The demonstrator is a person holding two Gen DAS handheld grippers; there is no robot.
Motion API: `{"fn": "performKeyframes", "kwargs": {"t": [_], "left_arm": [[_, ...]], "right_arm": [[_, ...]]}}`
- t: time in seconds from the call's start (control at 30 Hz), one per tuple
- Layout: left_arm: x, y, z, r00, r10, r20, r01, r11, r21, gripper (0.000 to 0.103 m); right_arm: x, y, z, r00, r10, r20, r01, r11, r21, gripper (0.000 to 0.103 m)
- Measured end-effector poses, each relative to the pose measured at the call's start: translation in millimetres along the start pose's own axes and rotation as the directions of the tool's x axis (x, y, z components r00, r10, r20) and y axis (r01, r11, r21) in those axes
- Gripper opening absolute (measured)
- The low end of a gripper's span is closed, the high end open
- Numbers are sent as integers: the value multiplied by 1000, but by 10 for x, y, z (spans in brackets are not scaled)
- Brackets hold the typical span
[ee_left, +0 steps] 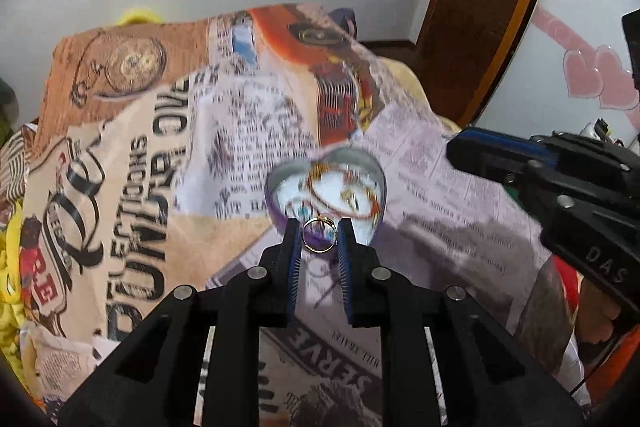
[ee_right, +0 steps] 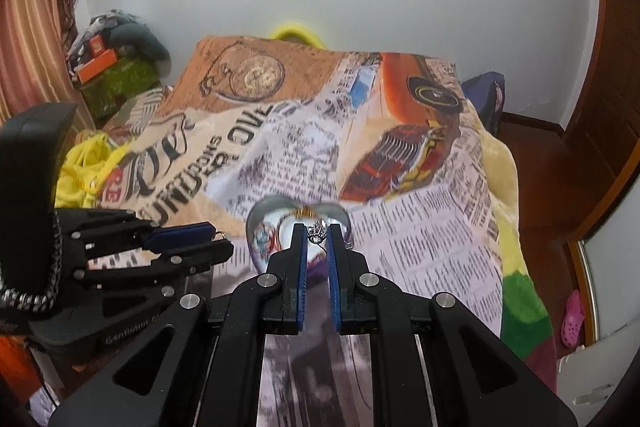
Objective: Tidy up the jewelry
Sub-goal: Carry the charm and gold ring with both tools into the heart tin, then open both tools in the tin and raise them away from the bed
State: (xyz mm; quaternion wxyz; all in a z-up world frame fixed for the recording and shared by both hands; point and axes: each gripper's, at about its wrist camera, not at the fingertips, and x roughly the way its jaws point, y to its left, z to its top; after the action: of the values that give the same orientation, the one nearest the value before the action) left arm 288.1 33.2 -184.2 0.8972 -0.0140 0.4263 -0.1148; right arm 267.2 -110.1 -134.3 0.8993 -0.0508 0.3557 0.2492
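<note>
1. Two grippers hover over a printed blanket [ee_left: 132, 187]; the heart-shaped tin [ee_left: 372, 167] sits at frame centre, unobstructed.
2. Left gripper [ee_left: 319, 235] fingers clamp a gold ring [ee_left: 319, 235] at the tin's near rim.
3. Right gripper [ee_right: 317, 237] fingers pinch a silver ring [ee_right: 317, 228] over the tin.

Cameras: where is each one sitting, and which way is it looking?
Left wrist: sits on the left gripper, looking forward along its fingers, which pinch a gold ring before the heart-shaped box; the right gripper shows at its right.
Right wrist: sits on the right gripper, looking along its fingers, which pinch a silver ring; the left gripper shows at its left.
Shared: the heart-shaped box and the printed blanket.
</note>
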Motion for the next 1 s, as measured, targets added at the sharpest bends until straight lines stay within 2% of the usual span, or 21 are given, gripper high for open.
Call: {"fn": "performKeyframes", "kwargs": {"t": [0.3,0.5,0.7,1.0], "left_arm": [[79,114,212,999,-2,43,4,999,-34,17],[248,181,261,999,-20,33,22,999,-49,17],[436,209,246,999,-43,-8,43,997,-60,17],[516,166,236,999,-36,-23,35,999,-36,17]], "right_arm": [[137,25,180,999,31,16,-31,999,20,9],[423,-11,119,997,61,-53,-59,997,41,9],[654,-75,39,989,70,-130,-65,997,40,9],[763,-39,-37,985,50,-167,-51,999,-5,9]]}}
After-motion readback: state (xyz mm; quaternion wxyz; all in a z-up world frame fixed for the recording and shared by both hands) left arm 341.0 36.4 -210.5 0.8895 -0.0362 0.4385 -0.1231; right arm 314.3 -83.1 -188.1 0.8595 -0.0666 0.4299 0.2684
